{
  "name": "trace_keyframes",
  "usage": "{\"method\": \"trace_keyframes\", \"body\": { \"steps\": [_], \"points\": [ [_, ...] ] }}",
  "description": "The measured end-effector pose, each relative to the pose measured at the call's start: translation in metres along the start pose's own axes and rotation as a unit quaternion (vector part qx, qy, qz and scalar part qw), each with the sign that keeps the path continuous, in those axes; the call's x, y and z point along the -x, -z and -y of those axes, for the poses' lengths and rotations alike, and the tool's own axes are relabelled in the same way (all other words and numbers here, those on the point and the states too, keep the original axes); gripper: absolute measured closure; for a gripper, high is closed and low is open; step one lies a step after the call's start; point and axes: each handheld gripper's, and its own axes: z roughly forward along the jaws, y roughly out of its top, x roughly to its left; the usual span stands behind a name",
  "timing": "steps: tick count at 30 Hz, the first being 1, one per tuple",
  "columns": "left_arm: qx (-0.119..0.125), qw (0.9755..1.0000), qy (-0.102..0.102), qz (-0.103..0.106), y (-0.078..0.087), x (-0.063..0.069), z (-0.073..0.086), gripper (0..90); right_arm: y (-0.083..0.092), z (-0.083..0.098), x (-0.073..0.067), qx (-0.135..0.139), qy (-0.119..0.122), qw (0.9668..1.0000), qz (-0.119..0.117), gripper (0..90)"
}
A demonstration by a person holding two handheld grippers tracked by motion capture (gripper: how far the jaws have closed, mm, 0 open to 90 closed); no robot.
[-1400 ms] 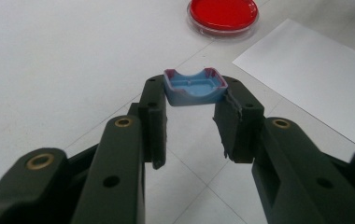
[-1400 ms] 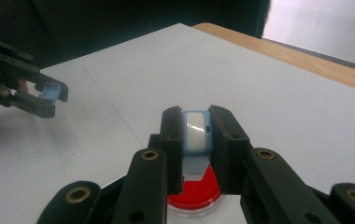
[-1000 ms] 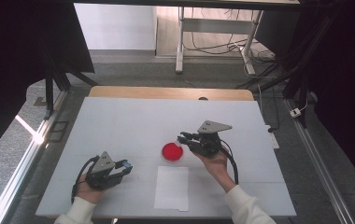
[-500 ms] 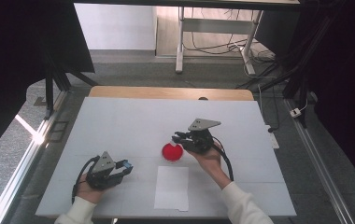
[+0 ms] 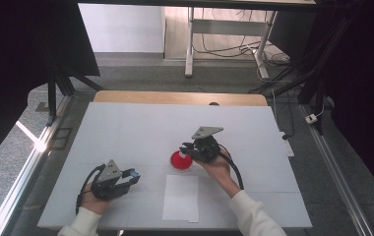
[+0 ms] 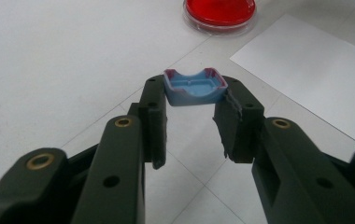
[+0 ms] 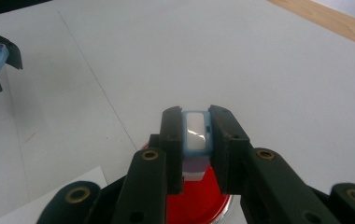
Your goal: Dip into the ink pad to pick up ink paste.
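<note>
Your right hand-held gripper [image 5: 187, 147] has slid left and now sits over the red dish [image 5: 180, 161], pinching a small blue-and-white block [image 7: 195, 135] between its jaws. Your left hand-held gripper [image 5: 132, 176] clamps a blue cap [image 6: 195, 87], near left on the worktop [image 5: 126, 128], beside the white paper [image 5: 180, 197].

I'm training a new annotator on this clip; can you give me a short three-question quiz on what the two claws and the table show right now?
1. True or false: the left claw is clamped on a small blue cap.
2. What does the right claw hold? A) a folded cloth B) a small blue-and-white piece C) nothing
3. In the high view, what lies on the table just nearer the person than the red dish?

Key: 1 true. 2 B. 3 a white sheet of paper.
</note>
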Motion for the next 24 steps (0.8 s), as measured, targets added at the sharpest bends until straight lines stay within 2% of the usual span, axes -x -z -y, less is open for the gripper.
{"method": "trace_keyframes", "body": {
  "steps": [24],
  "points": [
    [0.002, 1.0, 0.002, 0.0, 0.0, -0.001, 0.001, 64.6, -0.013, 0.003, -0.007, -0.034, 0.026, 0.9991, 0.005, 75.0]
  ]
}}
